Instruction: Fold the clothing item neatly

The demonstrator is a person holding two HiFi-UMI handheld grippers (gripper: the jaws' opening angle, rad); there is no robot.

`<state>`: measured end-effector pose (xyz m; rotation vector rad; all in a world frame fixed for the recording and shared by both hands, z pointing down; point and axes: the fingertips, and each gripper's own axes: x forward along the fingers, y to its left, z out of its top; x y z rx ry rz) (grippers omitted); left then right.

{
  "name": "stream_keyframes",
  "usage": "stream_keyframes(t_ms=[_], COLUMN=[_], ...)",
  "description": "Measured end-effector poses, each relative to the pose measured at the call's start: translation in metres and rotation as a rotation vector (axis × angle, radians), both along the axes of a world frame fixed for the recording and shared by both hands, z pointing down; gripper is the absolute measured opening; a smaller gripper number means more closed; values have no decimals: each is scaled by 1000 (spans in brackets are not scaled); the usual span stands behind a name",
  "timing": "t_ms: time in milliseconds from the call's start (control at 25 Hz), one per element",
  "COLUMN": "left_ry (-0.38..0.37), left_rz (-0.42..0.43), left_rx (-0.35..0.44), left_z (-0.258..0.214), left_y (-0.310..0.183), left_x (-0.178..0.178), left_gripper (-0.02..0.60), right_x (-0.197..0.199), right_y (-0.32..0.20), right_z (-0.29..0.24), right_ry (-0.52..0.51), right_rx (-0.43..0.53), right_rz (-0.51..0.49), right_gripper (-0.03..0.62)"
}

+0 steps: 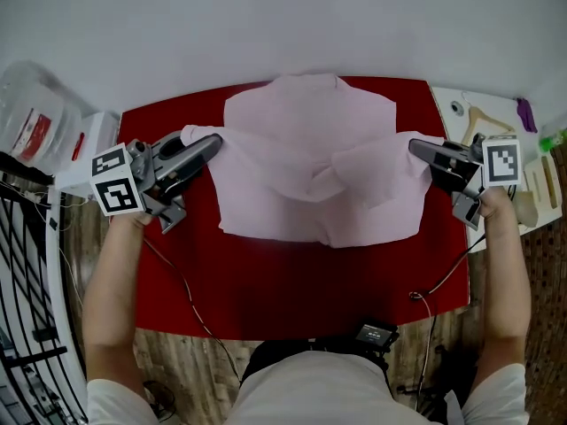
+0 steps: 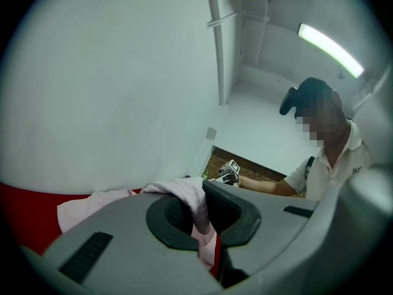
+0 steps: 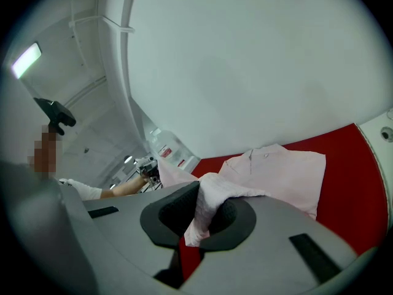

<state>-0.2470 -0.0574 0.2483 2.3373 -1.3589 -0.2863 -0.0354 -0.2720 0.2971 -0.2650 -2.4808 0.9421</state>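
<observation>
A pale pink shirt (image 1: 310, 162) lies spread on the red table cover (image 1: 292, 282), collar toward the far edge. My left gripper (image 1: 213, 142) is at the shirt's left side, shut on its left edge; pink cloth (image 2: 195, 201) bunches between the dark pads. My right gripper (image 1: 416, 149) is at the shirt's right side, shut on the right edge, with cloth (image 3: 209, 208) pinched between its pads. A fold of fabric (image 1: 354, 171) runs from the right gripper toward the middle. In the right gripper view the collar end of the shirt (image 3: 276, 171) lies flat on the red cover.
A clear plastic container (image 1: 31, 118) stands at the far left. A white side surface (image 1: 496, 122) at the right holds a wooden hanger (image 1: 483, 118) and small items. A cable (image 1: 443, 282) hangs off the front right of the table. A black wire rack (image 1: 27, 308) stands at the lower left.
</observation>
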Motion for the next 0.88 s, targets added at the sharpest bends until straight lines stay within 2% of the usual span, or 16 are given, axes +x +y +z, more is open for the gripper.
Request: stream_keyframes(t_ms=[160,320,400,520,560,720,800,880], left_ry=[-23,-1,40,105,119,196,256,323], left_rz=[-19,-66,-98,-128,-139,-167,-172,-187], left_rx=[-13,-69,-98,-147,-170,-225,-258,-323], left_z=[6,10,-10,-42,-42,-16,-8,5], left_y=[-10,-14,15,63,66,50,51,51], left_x=[-9,-17,10,72,79,55,54,51], left_gripper=[15,15,15,15,15,15,15,15], right_x=[-14,-23,10,84,92,79,89,98], right_y=[-17,-34,-10,36,39,24,24,22], right_z=[4,7,-14,-55,-57,-29,-27,-24], right_ry=[-25,-12,19,53,54,109,150,167], right_rx=[24,-24,-60,-130,-151,-245,-300,-365], right_rz=[-22,-21,9,72,86,166,243,327], right_gripper=[28,28,28,28,28,28,28,28])
